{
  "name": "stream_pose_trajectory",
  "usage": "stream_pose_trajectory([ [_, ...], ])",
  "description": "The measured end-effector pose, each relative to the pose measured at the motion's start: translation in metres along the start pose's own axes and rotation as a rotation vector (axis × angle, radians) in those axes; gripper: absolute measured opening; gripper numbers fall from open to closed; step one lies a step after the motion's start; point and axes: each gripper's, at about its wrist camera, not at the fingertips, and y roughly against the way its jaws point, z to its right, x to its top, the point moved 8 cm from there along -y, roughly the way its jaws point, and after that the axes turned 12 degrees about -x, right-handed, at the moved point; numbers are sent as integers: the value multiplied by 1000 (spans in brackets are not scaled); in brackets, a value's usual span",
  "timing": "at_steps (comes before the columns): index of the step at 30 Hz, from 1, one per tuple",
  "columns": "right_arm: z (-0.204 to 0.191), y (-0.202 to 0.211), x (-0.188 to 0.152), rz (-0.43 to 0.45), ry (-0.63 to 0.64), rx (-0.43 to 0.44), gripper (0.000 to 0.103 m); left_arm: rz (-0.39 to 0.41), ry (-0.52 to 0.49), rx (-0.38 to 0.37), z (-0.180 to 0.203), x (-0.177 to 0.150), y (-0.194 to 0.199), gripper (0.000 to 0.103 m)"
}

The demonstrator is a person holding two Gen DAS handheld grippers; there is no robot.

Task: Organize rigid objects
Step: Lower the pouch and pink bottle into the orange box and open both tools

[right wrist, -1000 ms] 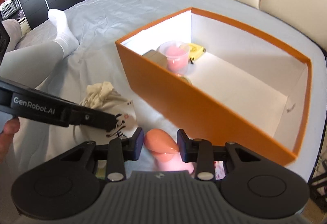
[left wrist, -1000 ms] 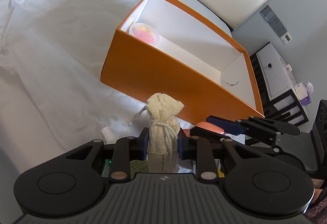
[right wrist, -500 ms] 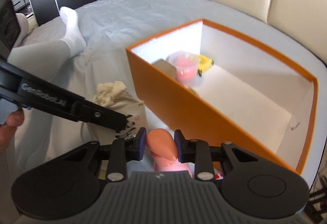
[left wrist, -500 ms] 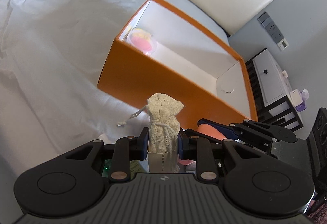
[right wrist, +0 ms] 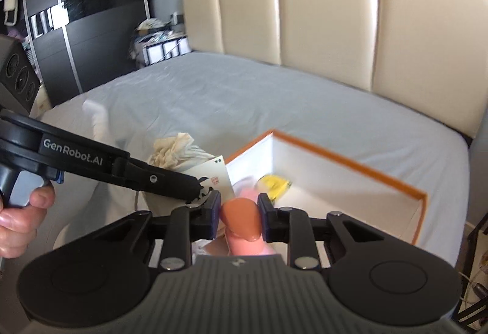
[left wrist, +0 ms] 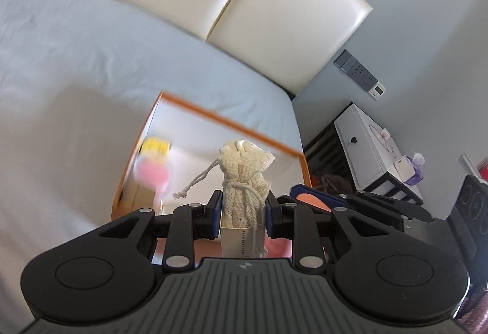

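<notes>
My left gripper [left wrist: 243, 212] is shut on a small white box topped with a tied cream cloth pouch [left wrist: 244, 178], held above the near edge of the open orange box [left wrist: 225, 120]. My right gripper [right wrist: 238, 216] is shut on a pink bottle with an orange cap [right wrist: 241, 219], held over the orange box [right wrist: 350, 163] beside the left gripper [right wrist: 195, 184]. Inside the box lie a pink cup [left wrist: 151, 174] and a yellow item [left wrist: 155, 148], both blurred. The right gripper's fingers [left wrist: 308, 192] show just right of the pouch.
The box sits on a bed with a grey sheet [left wrist: 76, 59] and a cream padded headboard [right wrist: 335, 23]. A white bedside cabinet [left wrist: 366, 148] stands to the right, a dark wardrobe [right wrist: 76, 13] to the left. A hand [right wrist: 18, 212] holds the left gripper.
Both grippers have lifted with their objects and tilted up, so the headboard and walls fill more of each view. The orange box has dropped lower in the frames and looks blurred.
</notes>
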Motion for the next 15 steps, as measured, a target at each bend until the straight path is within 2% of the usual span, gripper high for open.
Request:
stream_pose_trajectory([
  [4, 27, -25, 19, -9, -55, -77, 25, -48, -3, 13, -9, 14, -43, 30],
  [8, 55, -64, 21, -73, -145, -121, 25, -122, 11, 20, -33, 4, -88, 30],
  [15, 68, -103, 19, -98, -139, -122, 25, -198, 84, 29, -71, -15, -136, 30],
])
